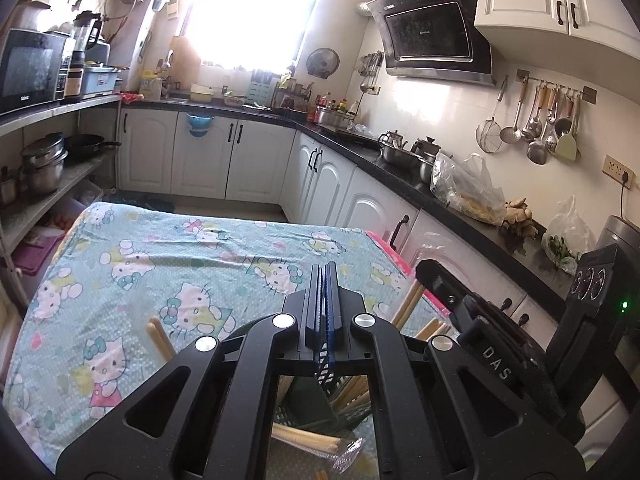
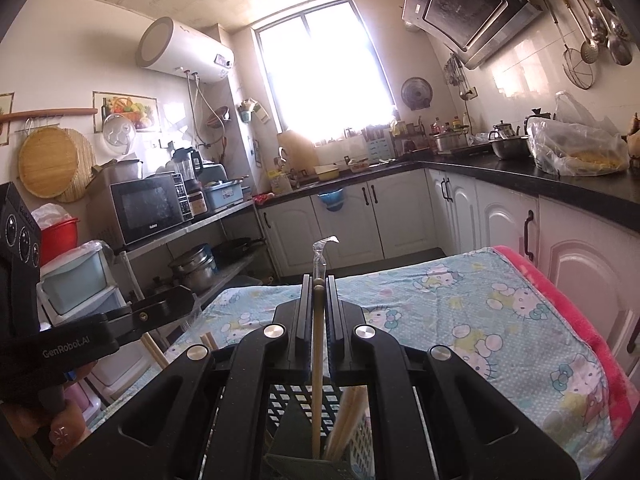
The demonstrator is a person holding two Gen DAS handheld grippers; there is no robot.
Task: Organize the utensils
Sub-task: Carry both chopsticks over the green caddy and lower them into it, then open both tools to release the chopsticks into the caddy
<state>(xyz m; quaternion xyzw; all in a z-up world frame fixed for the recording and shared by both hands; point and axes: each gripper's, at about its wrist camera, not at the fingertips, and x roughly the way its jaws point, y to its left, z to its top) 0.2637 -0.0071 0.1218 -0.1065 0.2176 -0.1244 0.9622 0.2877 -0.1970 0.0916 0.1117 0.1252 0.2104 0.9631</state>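
Observation:
My right gripper is shut on a pale wooden chopstick still in its clear wrapper. The stick runs upright between the pads, and its lower end stands in a dark slotted utensil holder. More chopsticks lean in the same holder. My left gripper is shut with nothing between its fingers. It hovers over the holder, where wrapped chopsticks lie below it. Other chopstick ends poke up at its left. The right gripper's housing is close on its right.
The holder sits on a table under a Hello Kitty cloth with a pink blanket edge. White cabinets and a black counter run along the right. Shelves with a microwave and plastic drawers stand to the left.

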